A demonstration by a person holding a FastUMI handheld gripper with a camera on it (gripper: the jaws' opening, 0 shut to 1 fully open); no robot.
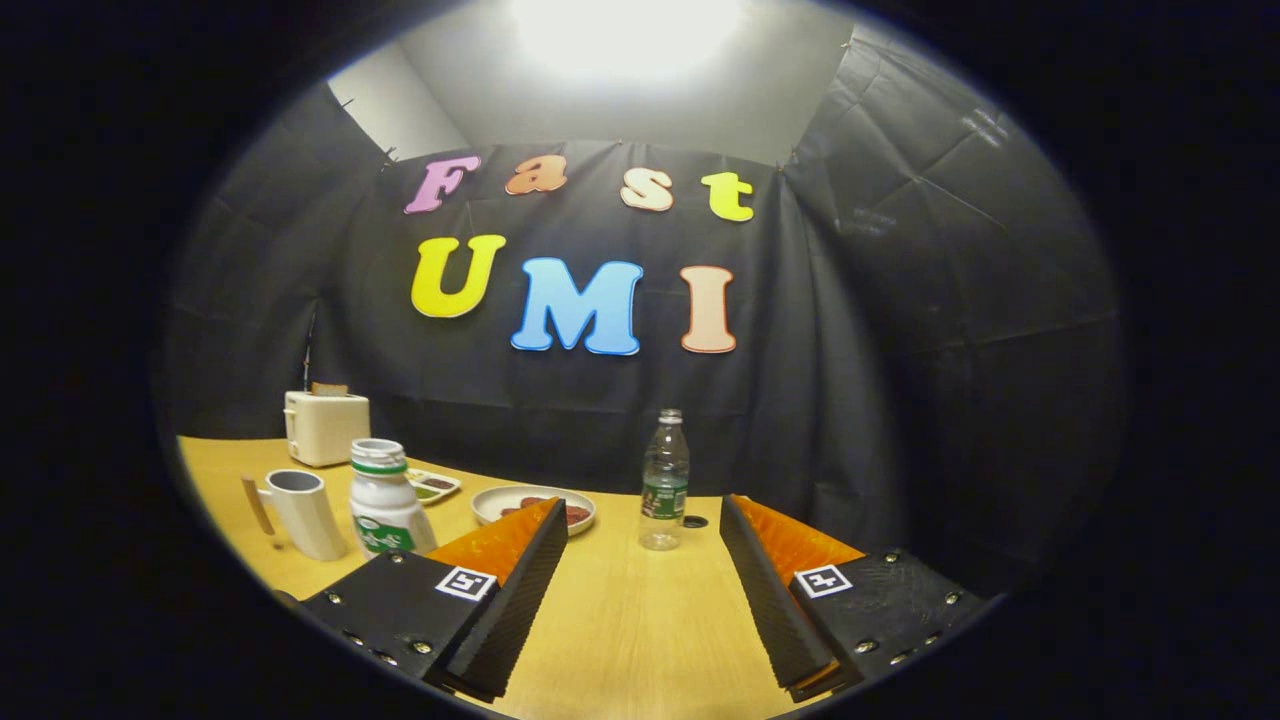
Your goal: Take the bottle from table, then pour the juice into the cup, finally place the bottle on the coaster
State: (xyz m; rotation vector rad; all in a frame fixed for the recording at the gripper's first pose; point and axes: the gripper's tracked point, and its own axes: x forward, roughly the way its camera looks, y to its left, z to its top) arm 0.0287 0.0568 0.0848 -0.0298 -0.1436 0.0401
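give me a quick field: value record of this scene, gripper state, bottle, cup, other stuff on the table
gripper: gripper open, fingers spread wide, holding nothing
clear bottle: clear bottle upright on the wooden table, cap off, ahead of the fingers, nearer the right one
small dark item: on the table beside the bottle base, too small to identify
cup: white cup with handle, upright, beyond the left finger
white bottle: white bottle with green label, beside the cup
plate: plate with dark food, behind the left fingertip
toaster: toaster at the back

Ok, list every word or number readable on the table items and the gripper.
Clear bottle label: too blurred to read.
White bottle label: too blurred to read.
Square markers on the fingers: patterns, no text.
Gripper open, that bottle just beyond its fingers.
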